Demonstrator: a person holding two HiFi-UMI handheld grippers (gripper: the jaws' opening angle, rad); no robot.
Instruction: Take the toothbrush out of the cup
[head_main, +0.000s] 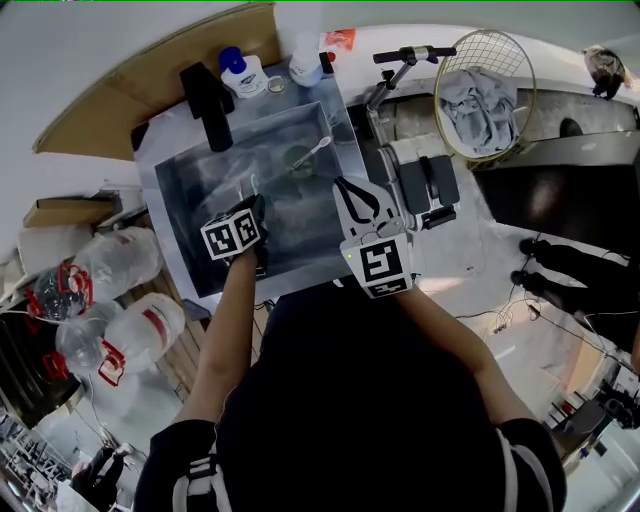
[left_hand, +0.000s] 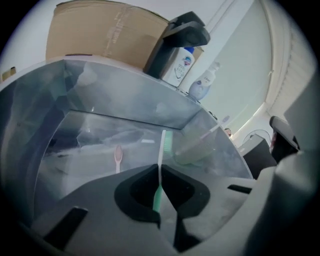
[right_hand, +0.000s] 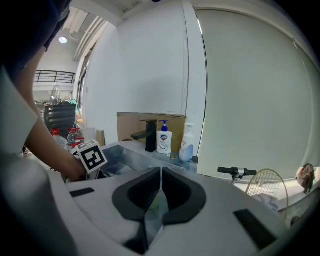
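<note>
My left gripper (left_hand: 160, 169) is shut on a green and white toothbrush (left_hand: 161, 150), whose head points up over the steel sink (left_hand: 125, 107). A translucent green cup (left_hand: 196, 148) stands in the sink just right of it, with a white toothbrush (left_hand: 218, 126) leaning out. A pink toothbrush (left_hand: 118, 158) lies on the sink floor to the left. In the head view the cup (head_main: 298, 160) sits mid-sink, ahead of both grippers. My right gripper (head_main: 342, 184) hovers over the sink's right side, shut, nothing between its jaws.
A black faucet (head_main: 207, 103) and two soap bottles (head_main: 243, 73) stand behind the sink, before a cardboard sheet (head_main: 150, 70). A racket with a grey cloth (head_main: 483, 98) lies at the right. Large plastic water bottles (head_main: 110, 300) sit at the left.
</note>
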